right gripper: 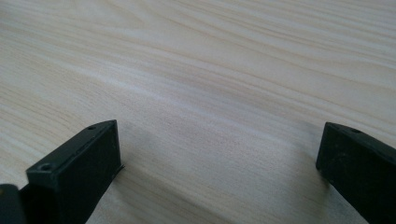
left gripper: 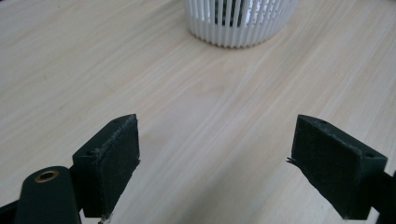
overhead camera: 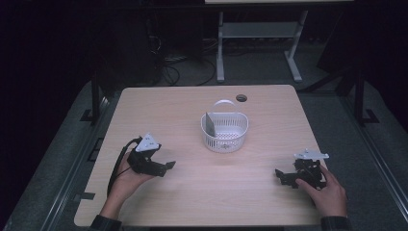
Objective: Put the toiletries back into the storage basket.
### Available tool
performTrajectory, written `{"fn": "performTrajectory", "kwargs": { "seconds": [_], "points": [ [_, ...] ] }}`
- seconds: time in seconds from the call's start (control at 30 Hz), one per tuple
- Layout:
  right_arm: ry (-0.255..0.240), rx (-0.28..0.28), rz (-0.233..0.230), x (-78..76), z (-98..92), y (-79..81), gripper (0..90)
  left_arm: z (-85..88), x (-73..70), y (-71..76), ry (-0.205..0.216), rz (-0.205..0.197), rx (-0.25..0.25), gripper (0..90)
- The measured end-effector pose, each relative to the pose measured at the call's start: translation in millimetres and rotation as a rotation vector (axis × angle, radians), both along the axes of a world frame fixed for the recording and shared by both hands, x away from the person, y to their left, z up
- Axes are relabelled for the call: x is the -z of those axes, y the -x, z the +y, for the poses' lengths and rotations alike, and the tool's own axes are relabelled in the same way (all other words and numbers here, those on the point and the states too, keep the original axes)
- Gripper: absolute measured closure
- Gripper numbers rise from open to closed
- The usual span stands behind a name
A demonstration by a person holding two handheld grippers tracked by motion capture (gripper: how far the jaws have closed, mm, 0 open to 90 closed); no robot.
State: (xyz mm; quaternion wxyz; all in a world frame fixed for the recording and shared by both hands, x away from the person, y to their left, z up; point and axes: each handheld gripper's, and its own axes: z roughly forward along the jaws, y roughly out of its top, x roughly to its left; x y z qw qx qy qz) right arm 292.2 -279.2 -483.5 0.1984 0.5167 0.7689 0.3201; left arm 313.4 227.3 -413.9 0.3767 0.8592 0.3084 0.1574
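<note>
While the white slatted basket sits near the middle of the table, a flat grey piece leans upright against its inner wall. I judge nothing is in hand yet. Next I must reach forward to the basket. My left gripper and right gripper rest low on pale wood, both gaping, holding nothing.

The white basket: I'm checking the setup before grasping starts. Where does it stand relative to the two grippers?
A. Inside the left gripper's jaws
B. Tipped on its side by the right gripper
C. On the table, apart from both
C: the white basket stands upright mid-table, clear of the left gripper and right gripper, both open-jawed and empty.
</note>
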Motion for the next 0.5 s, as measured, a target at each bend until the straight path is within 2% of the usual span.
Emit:
{"fn": "performTrajectory", "kwargs": {
  "seconds": [0.23, 0.5],
  "points": [
    [0.000, 0.000, 0.000, 0.0, 0.0, 0.0, 0.0, 15.7, 16.1, 12.4, 0.000, -0.001, -0.020, 14.4],
    [0.000, 0.000, 0.000, 0.0, 0.0, 0.0, 0.0, 29.3, 34.0, 23.2, -0.012, 0.034, -0.053, 14.3]
  ]
}}
